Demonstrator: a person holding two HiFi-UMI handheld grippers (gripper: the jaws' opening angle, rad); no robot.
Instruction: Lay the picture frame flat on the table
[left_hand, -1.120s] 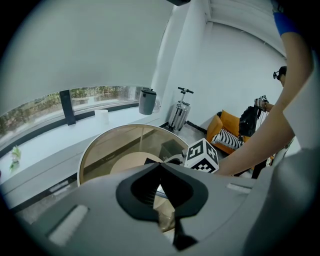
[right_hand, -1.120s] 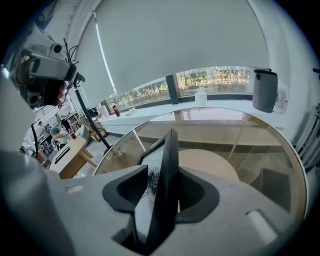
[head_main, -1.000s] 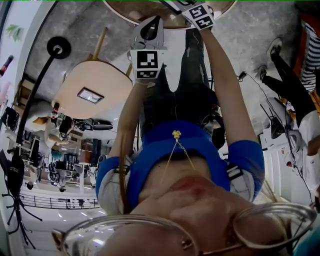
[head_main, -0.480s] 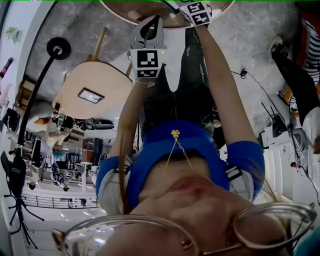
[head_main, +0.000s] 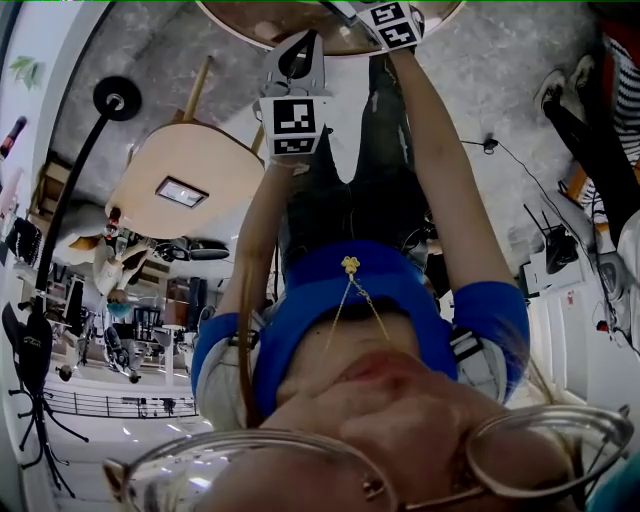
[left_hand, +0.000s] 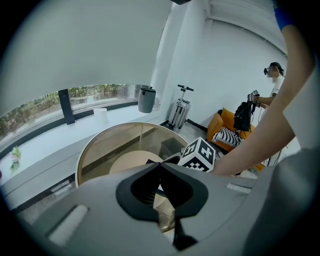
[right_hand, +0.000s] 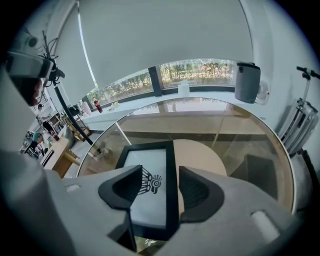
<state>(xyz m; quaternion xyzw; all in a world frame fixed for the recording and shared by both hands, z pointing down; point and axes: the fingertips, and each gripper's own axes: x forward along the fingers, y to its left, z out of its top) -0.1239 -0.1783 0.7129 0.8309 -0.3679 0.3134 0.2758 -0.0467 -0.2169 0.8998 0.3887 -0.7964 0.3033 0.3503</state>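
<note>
Fingers (right_hand: 200, 195) on the right gripper (right_hand: 160, 169) have just been opening and now they're spread wide, gripping nothing. The picture frame (right_hand: 150, 202) lies flat on the round glass table (right_hand: 240, 125), showing between them, untouched. The left gripper (left_hand: 161, 165) is pinched closed and empty, pointing at the same table.

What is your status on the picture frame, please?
Left tool shut, empty. Right tool's jaws just opened, black rectangular picture frame between them, unpressed, flat on round glass table. Nothing obstructing.
</note>
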